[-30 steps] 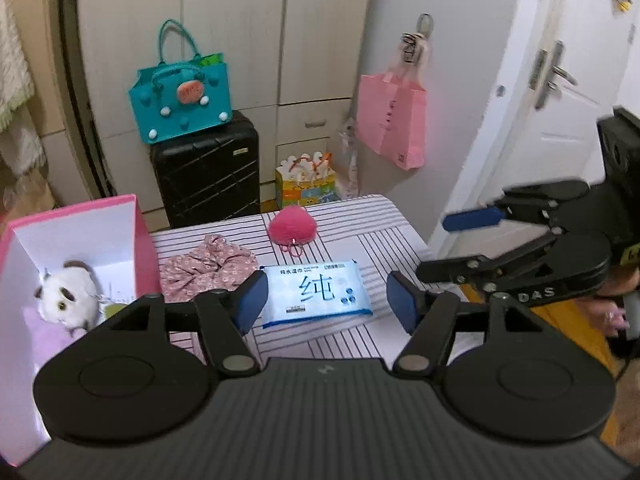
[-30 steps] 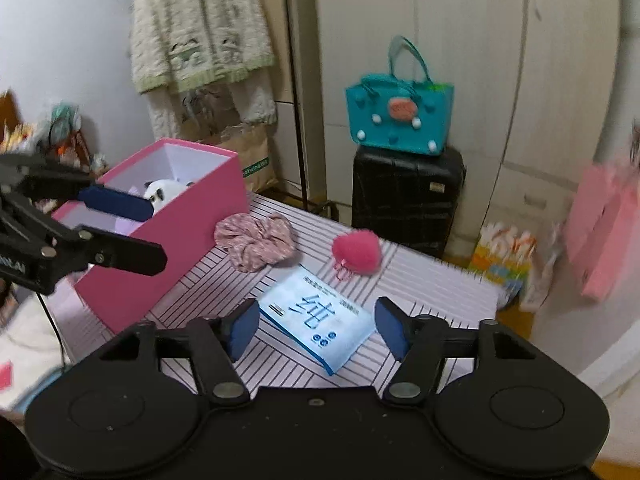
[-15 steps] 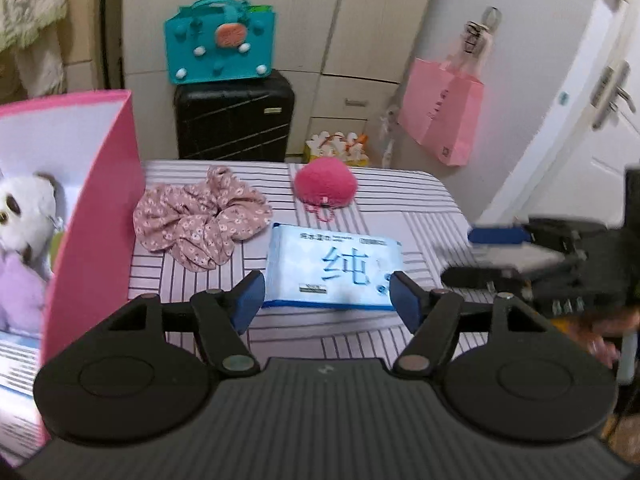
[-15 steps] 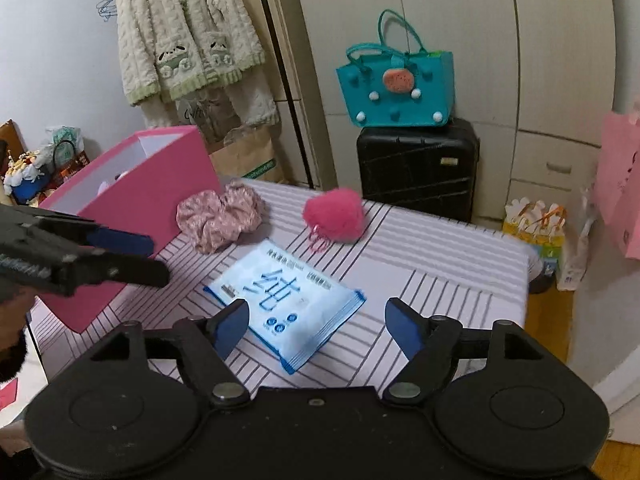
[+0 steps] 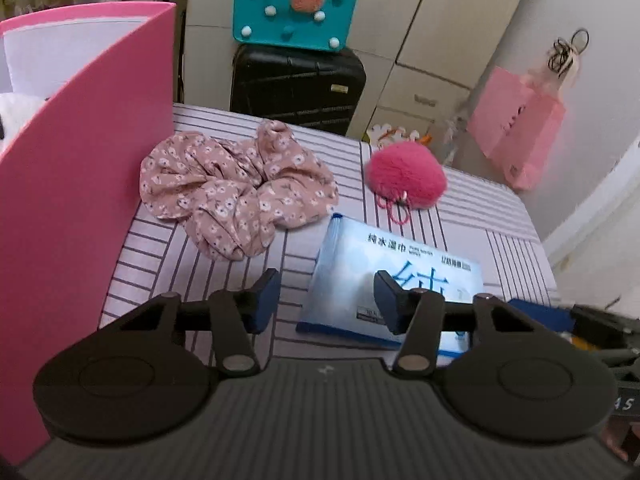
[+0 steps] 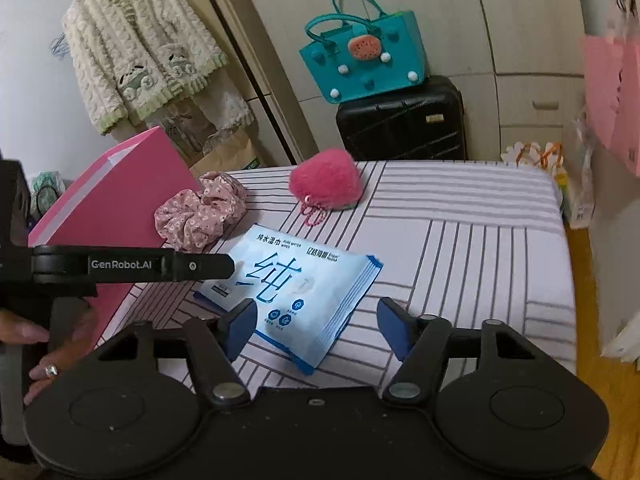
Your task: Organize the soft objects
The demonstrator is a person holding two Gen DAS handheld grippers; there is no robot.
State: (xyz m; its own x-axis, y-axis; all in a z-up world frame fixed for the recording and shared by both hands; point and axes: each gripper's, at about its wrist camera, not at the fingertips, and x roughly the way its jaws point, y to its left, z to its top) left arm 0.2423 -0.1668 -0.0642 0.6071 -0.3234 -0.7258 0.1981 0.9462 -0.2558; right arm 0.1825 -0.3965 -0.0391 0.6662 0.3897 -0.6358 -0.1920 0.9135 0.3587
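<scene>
both claws (image 5: 326, 294) (image 6: 316, 322) gape over glossy flat wipes pack (image 6: 292, 286), beside ruffled scrunchie (image 5: 236, 188).

The left wrist view sits low over the near left part of the striped table (image 5: 472, 216), close to the pink box (image 5: 80, 184) along the left edge, and faces the far edge, where a black suitcase (image 5: 296, 80) stands. The right wrist view looks from the near edge, further right and a little higher, facing the far left corner. Both share the wipes pack (image 6: 296, 292), floral scrunchie (image 6: 200, 216), pink pompom (image 6: 326, 186), box and suitcase; the right view also catches the left gripper (image 6: 228, 266) from the side
</scene>
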